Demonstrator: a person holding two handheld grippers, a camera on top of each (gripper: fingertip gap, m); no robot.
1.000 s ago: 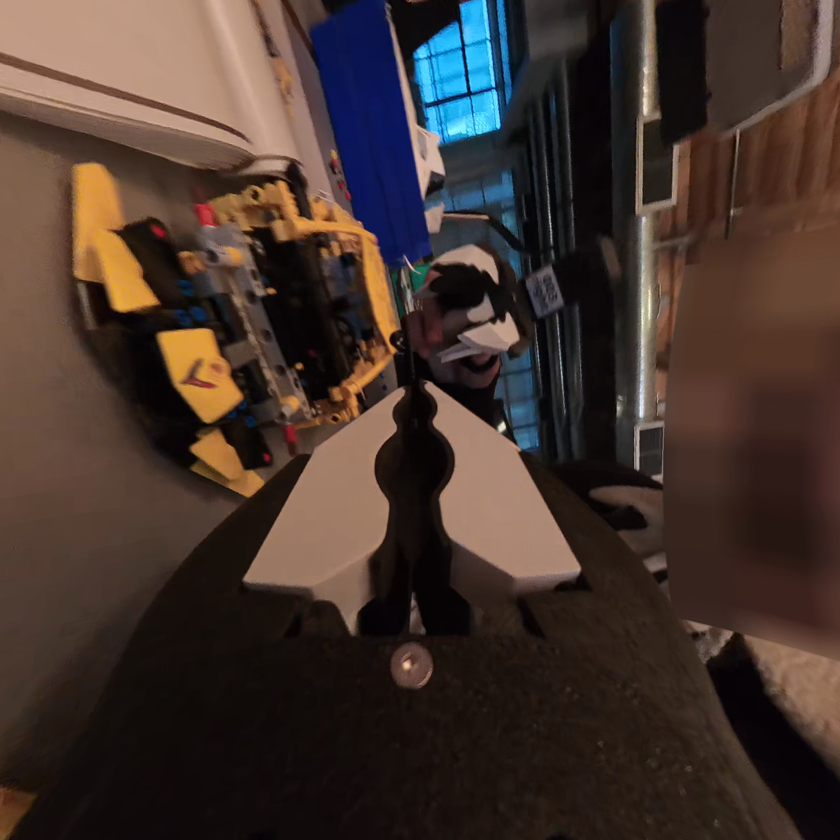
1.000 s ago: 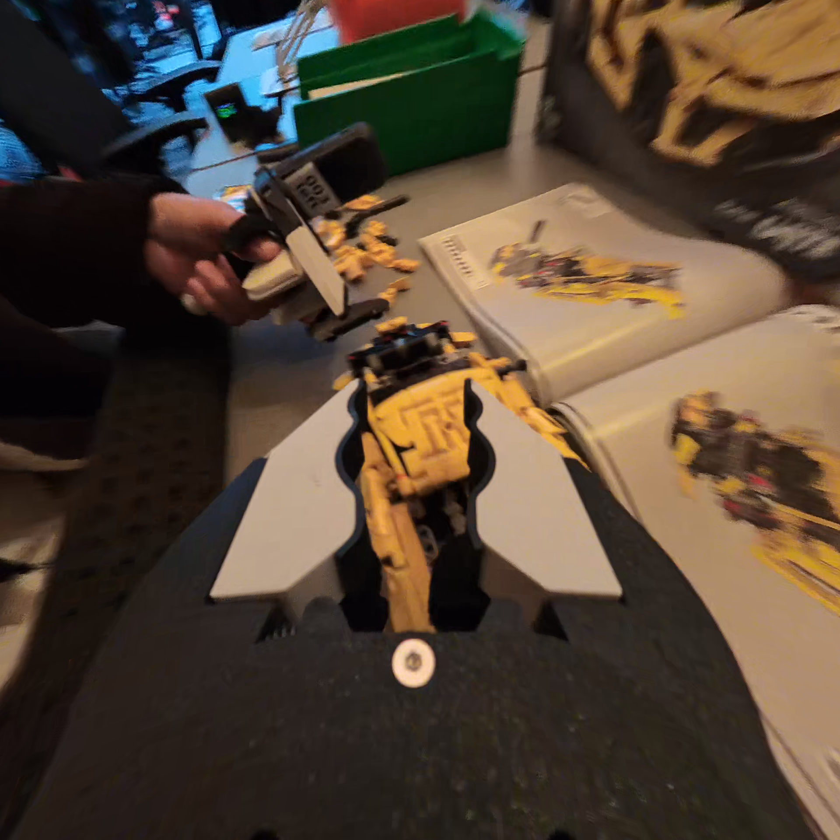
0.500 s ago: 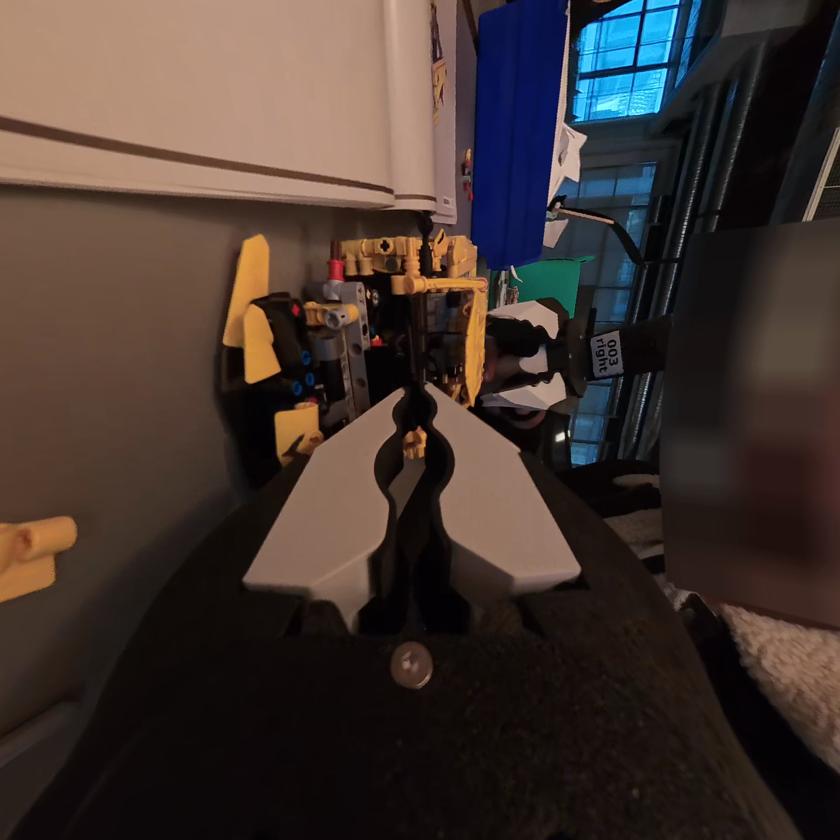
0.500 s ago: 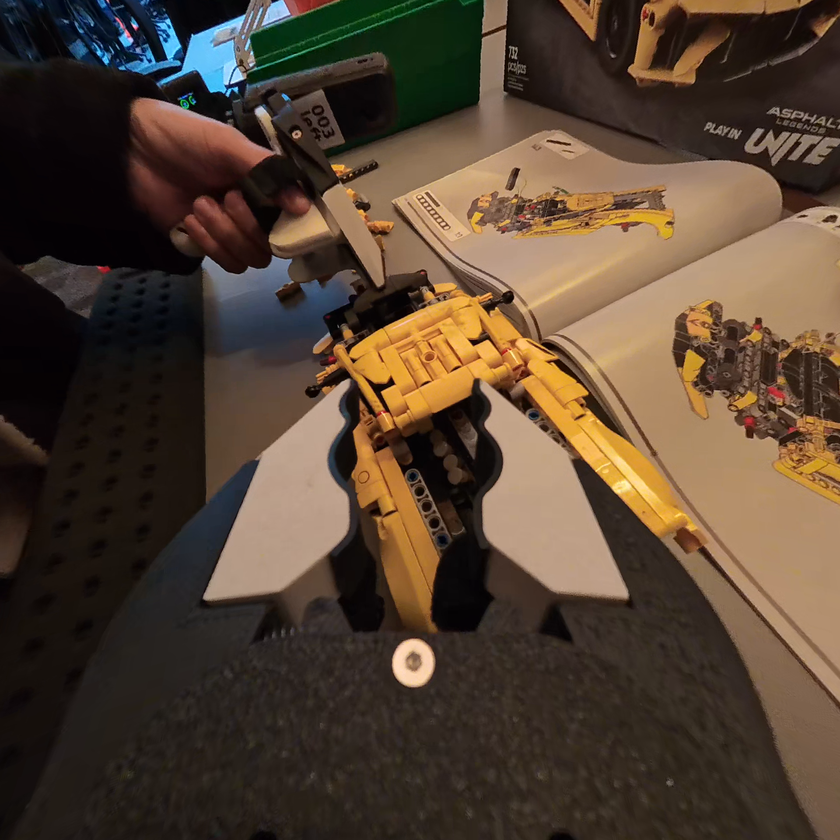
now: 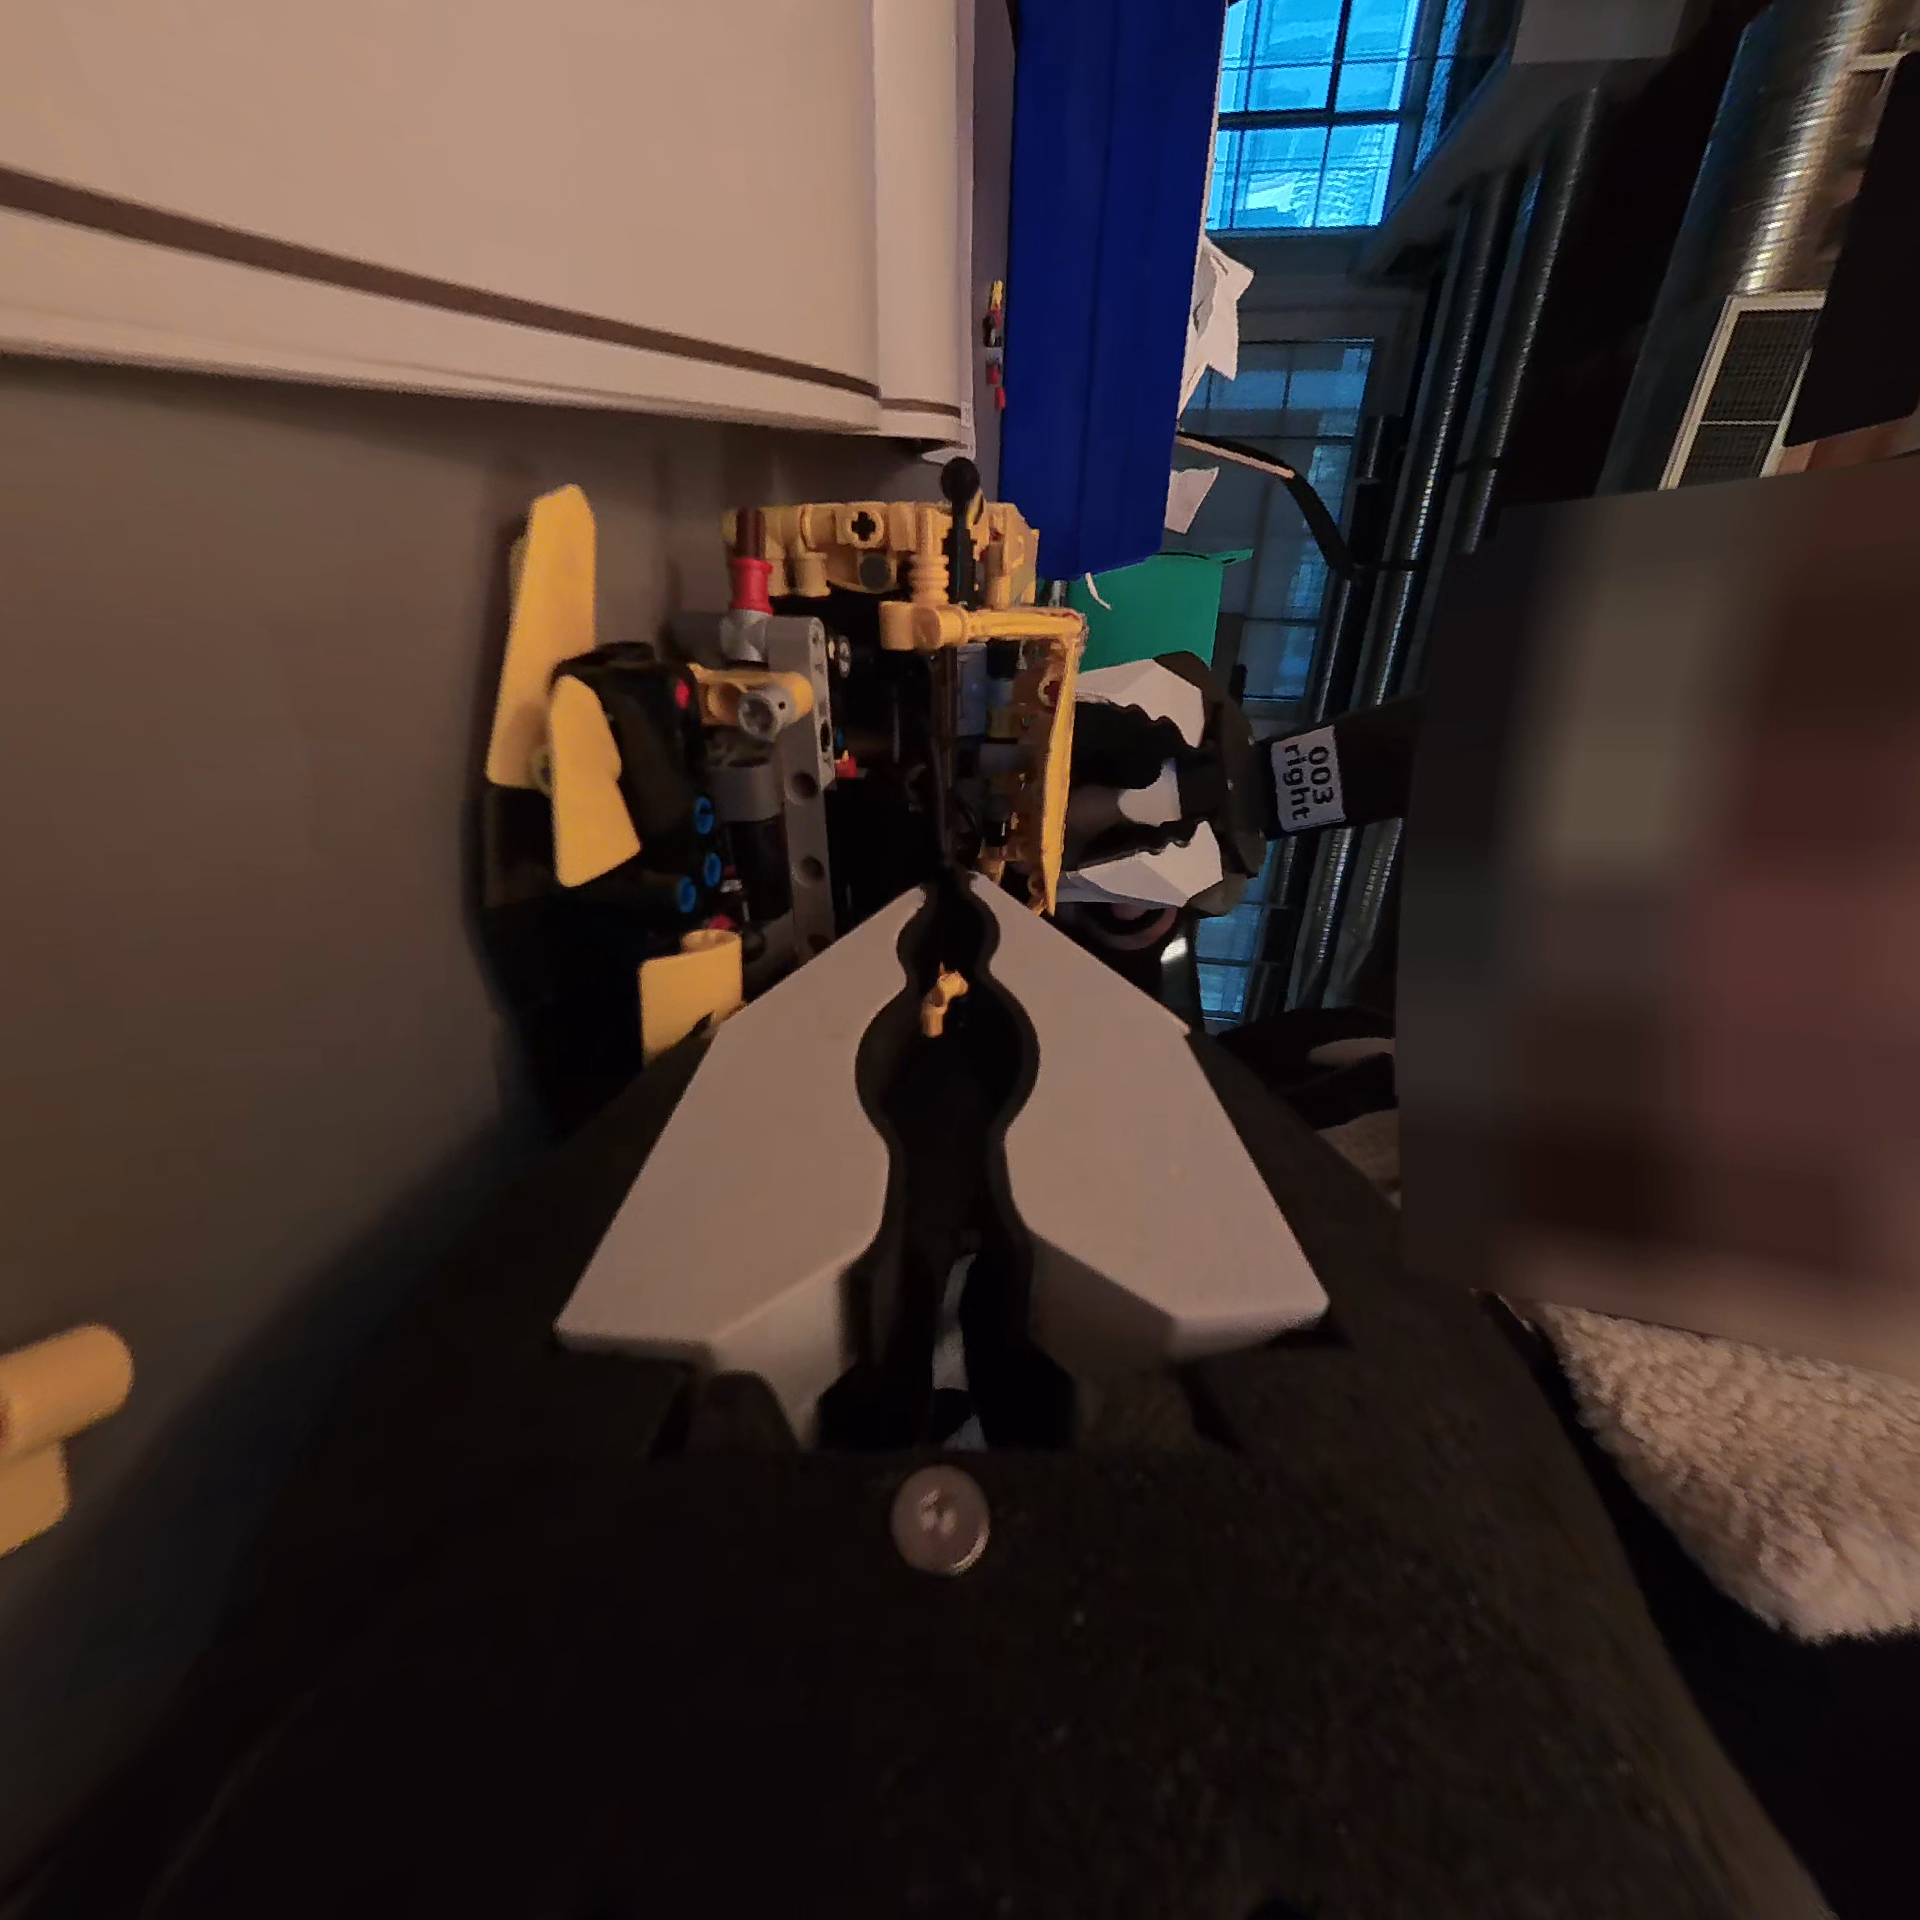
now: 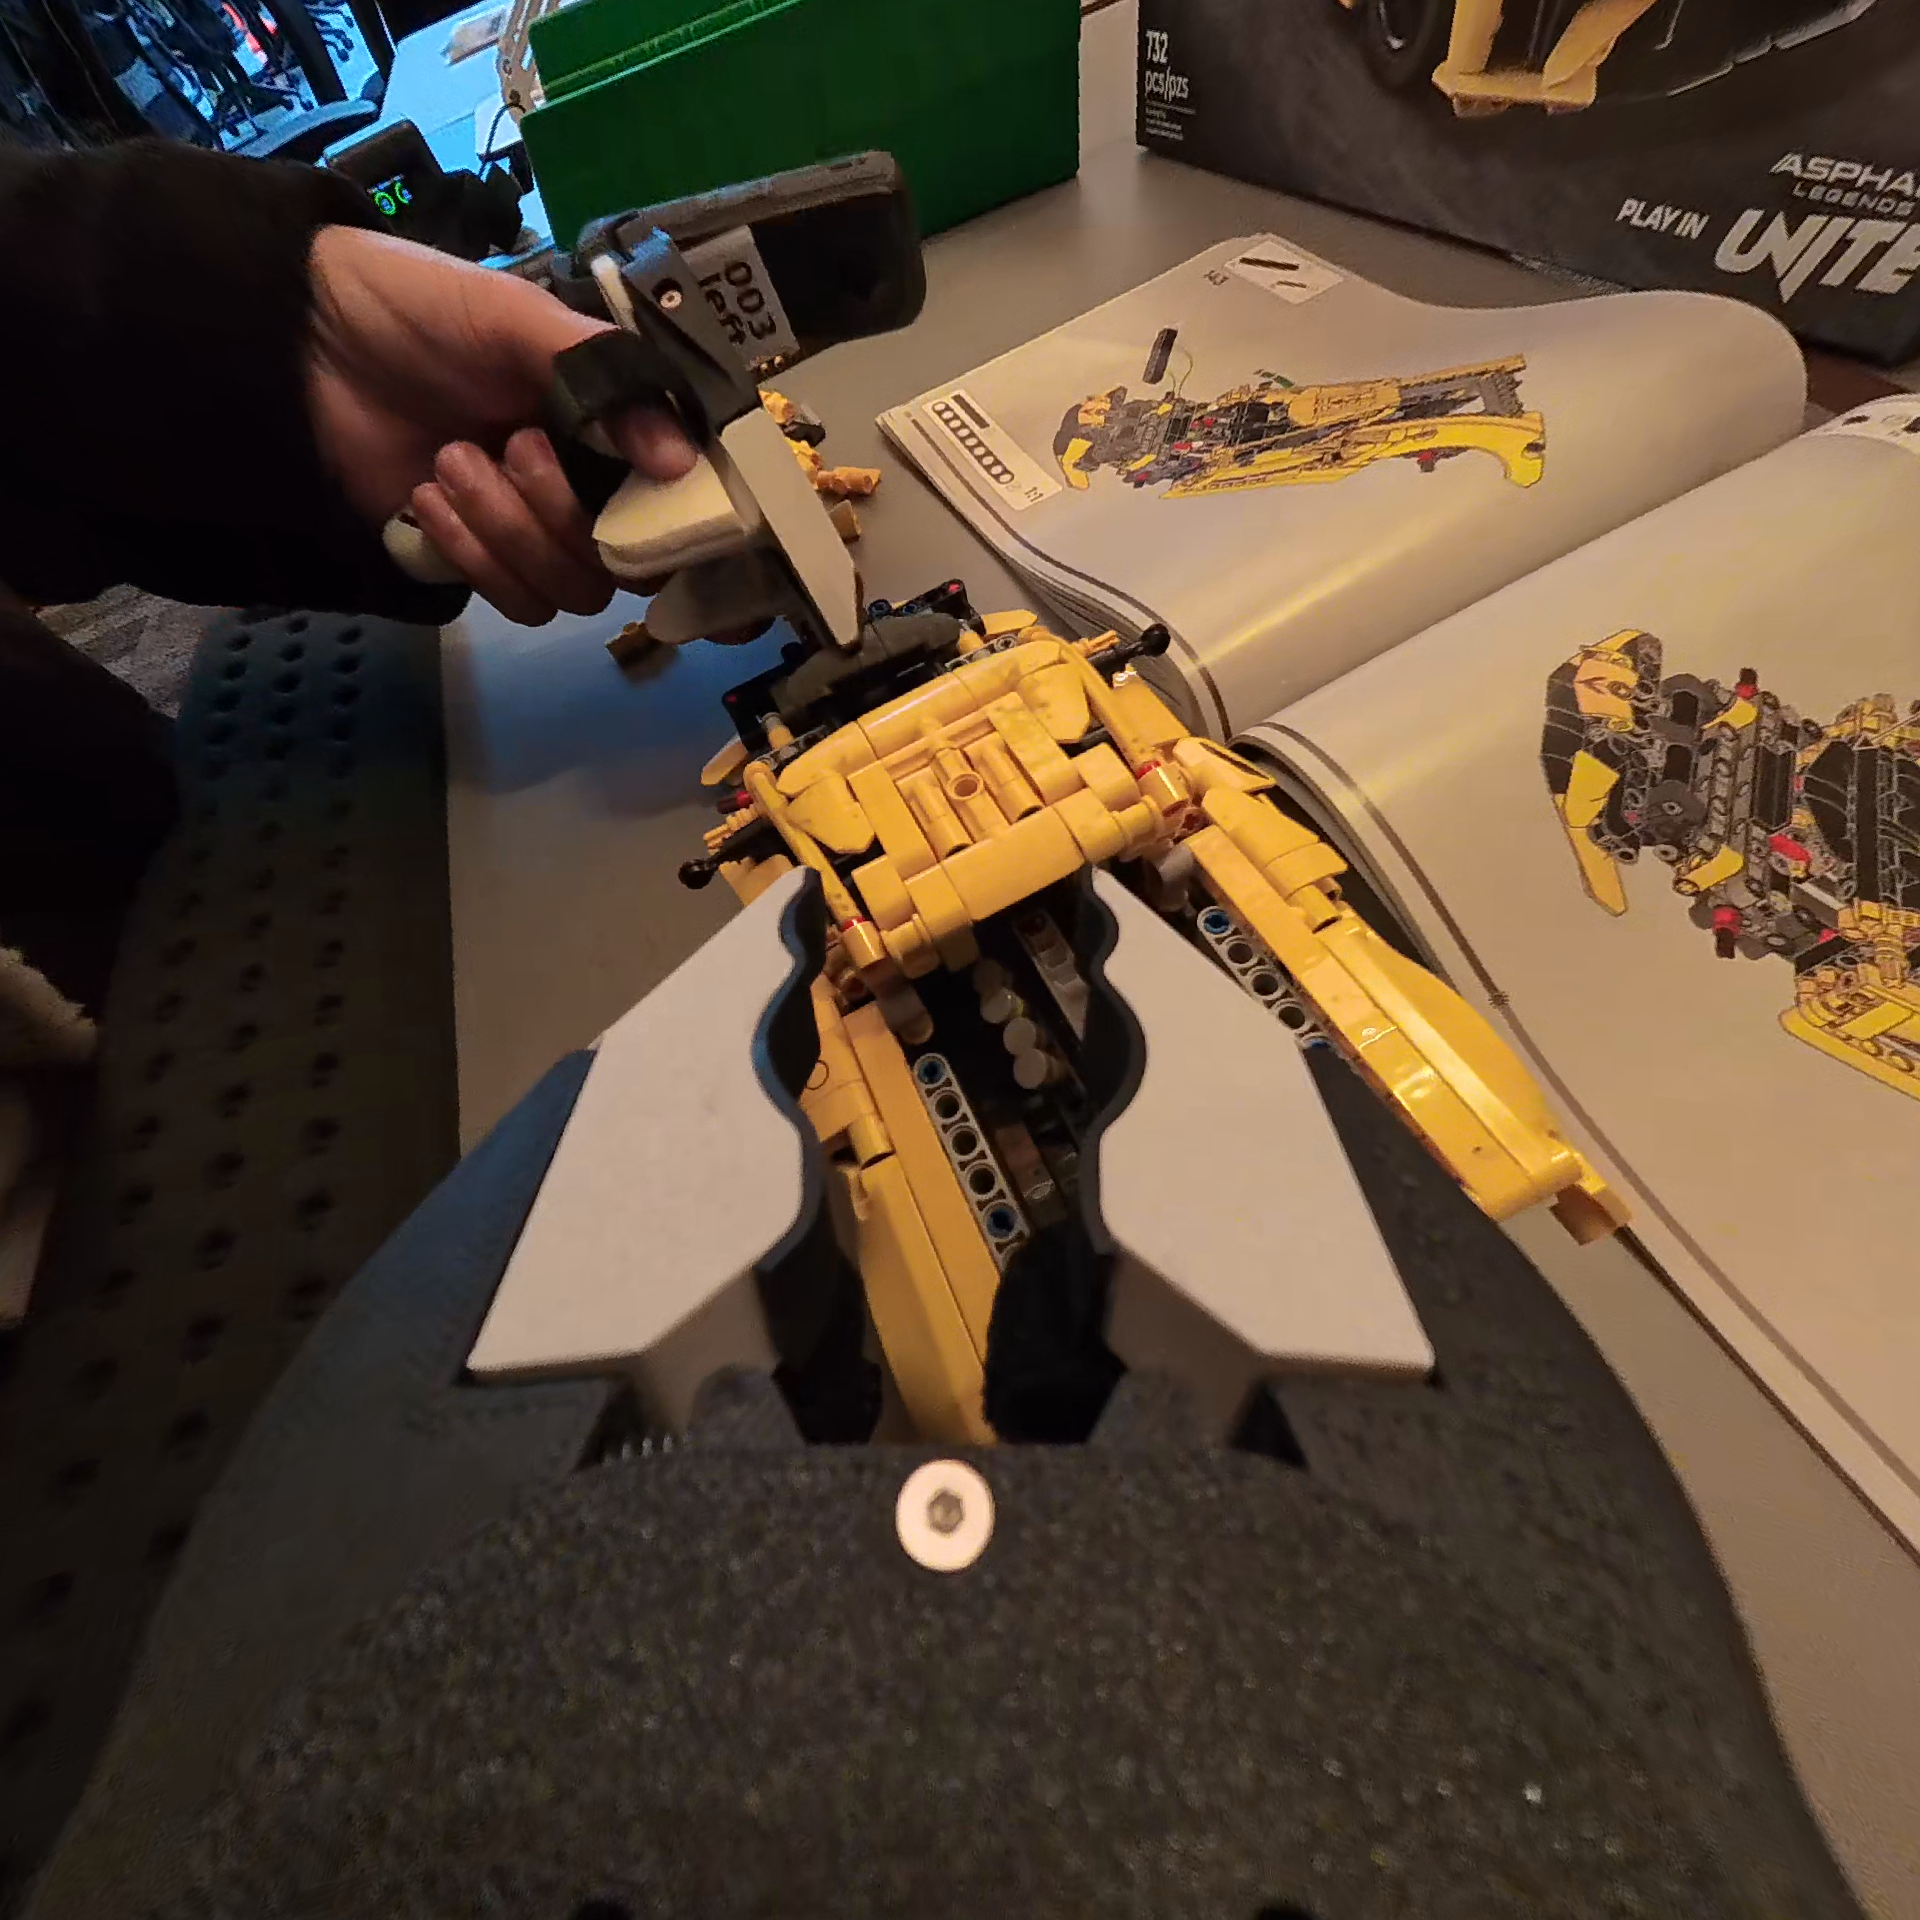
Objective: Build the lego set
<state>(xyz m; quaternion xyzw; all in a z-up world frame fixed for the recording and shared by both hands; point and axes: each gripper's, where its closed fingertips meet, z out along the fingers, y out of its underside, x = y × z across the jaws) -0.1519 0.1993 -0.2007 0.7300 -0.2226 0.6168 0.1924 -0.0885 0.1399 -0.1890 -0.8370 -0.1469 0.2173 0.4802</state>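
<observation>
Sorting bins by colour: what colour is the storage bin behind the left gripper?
Green bin, clearest in the right wrist view.

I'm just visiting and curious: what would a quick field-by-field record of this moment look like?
Main object: yellow lego car, partly built, on the grey table
Right gripper: shut on the car's body
Left gripper: closed, tips at the car's far black end
Loose parts: small yellow pieces behind the left gripper
Reference: open instruction booklet beside the car
Background: green bin, lego box

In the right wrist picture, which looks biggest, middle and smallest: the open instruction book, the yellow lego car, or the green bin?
1. Instruction book, biggest.
2. Yellow lego car, though it is nearest the camera.
3. Green bin, smallest, but farthest and cut off, so unsure.
</observation>
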